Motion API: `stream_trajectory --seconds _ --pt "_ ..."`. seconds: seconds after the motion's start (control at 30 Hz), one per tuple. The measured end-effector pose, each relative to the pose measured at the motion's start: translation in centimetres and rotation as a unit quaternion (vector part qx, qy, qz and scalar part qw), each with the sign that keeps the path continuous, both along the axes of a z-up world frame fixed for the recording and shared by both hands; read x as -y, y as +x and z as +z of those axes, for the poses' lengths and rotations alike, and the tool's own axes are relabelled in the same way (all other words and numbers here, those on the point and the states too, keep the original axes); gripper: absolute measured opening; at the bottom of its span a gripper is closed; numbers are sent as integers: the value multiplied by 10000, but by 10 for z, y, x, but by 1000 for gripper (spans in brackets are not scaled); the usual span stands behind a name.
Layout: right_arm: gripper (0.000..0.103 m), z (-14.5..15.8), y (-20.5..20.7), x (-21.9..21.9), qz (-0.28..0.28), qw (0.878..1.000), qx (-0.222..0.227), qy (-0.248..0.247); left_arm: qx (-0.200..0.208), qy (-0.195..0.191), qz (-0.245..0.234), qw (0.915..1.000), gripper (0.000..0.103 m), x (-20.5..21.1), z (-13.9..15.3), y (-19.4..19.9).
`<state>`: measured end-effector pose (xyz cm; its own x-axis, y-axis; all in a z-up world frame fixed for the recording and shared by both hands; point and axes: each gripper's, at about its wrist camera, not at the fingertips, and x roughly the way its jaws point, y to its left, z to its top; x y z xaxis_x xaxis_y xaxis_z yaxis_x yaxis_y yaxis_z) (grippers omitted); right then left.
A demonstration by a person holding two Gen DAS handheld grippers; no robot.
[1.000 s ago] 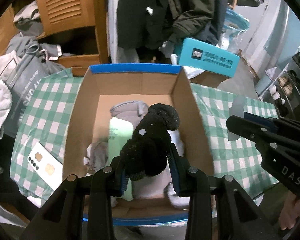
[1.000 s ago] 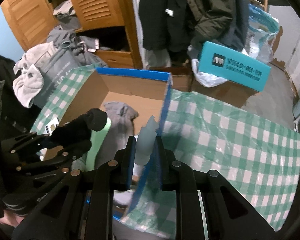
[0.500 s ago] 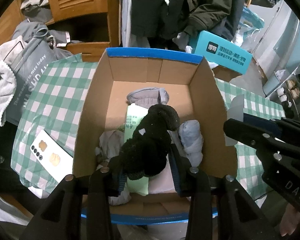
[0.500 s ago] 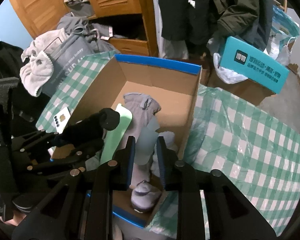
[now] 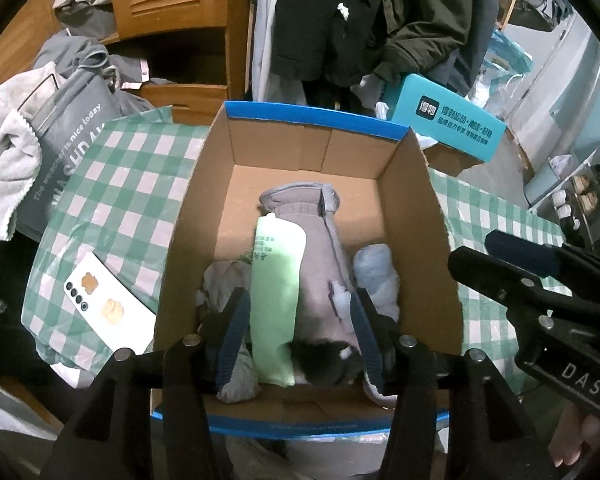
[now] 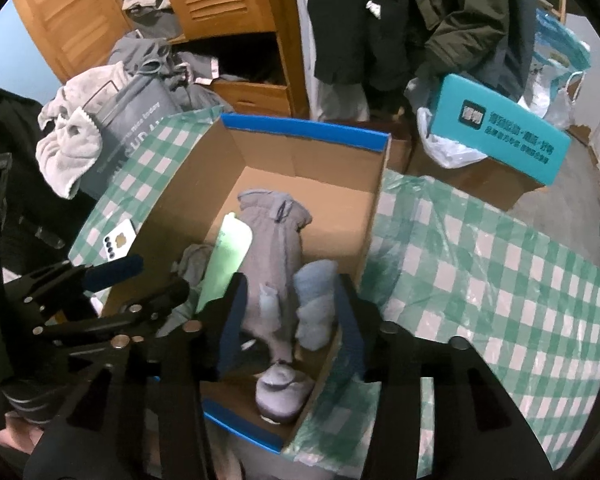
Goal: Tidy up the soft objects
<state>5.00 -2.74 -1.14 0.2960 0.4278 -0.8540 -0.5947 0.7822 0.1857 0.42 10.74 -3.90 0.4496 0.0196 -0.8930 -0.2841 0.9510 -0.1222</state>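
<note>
An open cardboard box (image 5: 204,200) with blue-edged flaps stands on a green checked cloth; it also shows in the right wrist view (image 6: 180,204). In it lie a grey glove (image 5: 312,248), a pale green pack (image 5: 276,280), a light blue rolled sock (image 5: 376,276) and a black sock (image 5: 324,360) near the front wall. My left gripper (image 5: 298,316) is open above the black sock, holding nothing. My right gripper (image 6: 288,312) is open over the light blue sock (image 6: 316,304), which lies loose in the box.
A white phone (image 5: 104,304) lies on the checked cloth (image 5: 112,184) left of the box. A grey bag and towel (image 5: 4,160) sit at the far left. A teal box (image 5: 448,120) stands behind on the right. Wooden cabinet and hanging coats are behind.
Both grippers opened. The black sock dropped from the left gripper into the box; the light blue sock left the right gripper and lies in the box.
</note>
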Motion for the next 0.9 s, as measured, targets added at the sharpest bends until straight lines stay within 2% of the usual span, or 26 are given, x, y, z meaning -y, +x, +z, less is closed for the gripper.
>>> stream_trajectory --seconds 0.07,0.17,0.33,0.47,0.77,0.9 --pt "55 5 -2 3 -15 9999 133 -37 47 -5 -31 10000 54 2 4 -2" --pt "60 12 -5 7 -22 9996 288 -56 153 38 -88 9998 65 7 13 -5" --pt "63 24 -9 19 -57 9989 459 46 407 295 -224 9985 66 19 29 -9" --pt "66 32 -9 34 -160 9983 530 169 509 433 -364 9971 76 26 37 -8" --pt "68 43 -13 70 -404 9968 594 351 483 637 -485 9956 76 41 42 -4" --pt "70 48 -13 80 -486 9958 685 354 663 680 -492 9943 76 46 47 -6"
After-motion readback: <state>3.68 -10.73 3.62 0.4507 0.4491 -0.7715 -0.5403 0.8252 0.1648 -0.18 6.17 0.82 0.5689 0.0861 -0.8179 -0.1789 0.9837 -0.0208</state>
